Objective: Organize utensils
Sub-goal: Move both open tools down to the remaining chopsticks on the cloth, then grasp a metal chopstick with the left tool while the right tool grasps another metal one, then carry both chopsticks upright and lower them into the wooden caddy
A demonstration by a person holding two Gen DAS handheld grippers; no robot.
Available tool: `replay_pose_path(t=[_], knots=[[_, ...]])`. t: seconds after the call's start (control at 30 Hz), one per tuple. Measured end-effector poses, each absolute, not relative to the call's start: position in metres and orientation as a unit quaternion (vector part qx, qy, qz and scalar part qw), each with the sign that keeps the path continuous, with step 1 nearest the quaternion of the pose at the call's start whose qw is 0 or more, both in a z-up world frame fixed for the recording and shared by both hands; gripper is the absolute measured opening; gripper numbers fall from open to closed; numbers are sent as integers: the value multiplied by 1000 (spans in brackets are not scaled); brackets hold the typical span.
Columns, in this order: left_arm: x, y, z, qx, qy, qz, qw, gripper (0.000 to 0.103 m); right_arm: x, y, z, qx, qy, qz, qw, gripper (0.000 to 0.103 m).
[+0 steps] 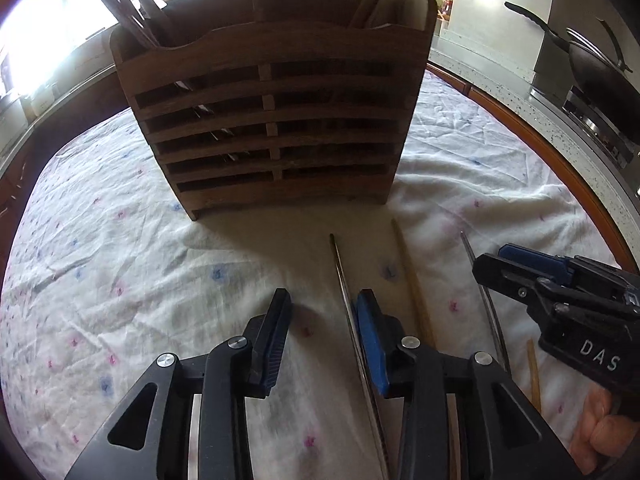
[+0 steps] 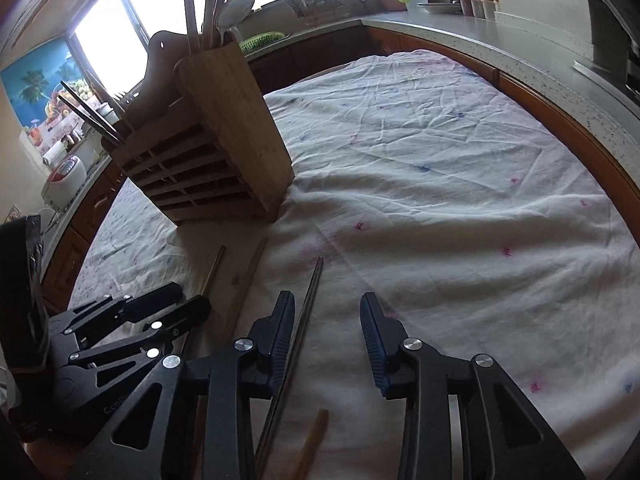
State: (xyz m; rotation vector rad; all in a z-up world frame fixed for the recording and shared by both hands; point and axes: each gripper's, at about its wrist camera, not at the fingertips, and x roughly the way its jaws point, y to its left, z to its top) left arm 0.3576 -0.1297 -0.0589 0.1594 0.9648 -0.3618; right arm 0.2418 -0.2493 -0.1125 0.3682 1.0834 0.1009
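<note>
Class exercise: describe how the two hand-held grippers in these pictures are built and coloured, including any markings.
Both the left gripper and the right gripper are black, with angular linkage arms joined by round silver pivot pins. Their fingers carry ribbed blue pads. White letters "DAS" mark the right gripper's body.

one legible marking: white capitals "das" on the black body of the right hand-held gripper, seen from the left wrist view. faint embossed lettering on the left hand-held gripper body in the right wrist view is not readable.
</note>
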Motion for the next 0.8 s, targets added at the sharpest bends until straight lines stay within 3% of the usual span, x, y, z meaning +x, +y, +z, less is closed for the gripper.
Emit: replay_pose_path(t=[0.23, 0.37, 0.8], knots=[[367, -124, -63, 68, 449, -181, 872, 7, 256, -212, -114, 49, 522, 46, 850, 31], [363, -116, -63, 52, 452, -184, 871, 3, 254, -205, -113, 32, 519, 54, 853, 10], [305, -48, -23, -90, 423, -216, 876, 3, 224, -232, -69, 177, 480, 91, 854, 5]])
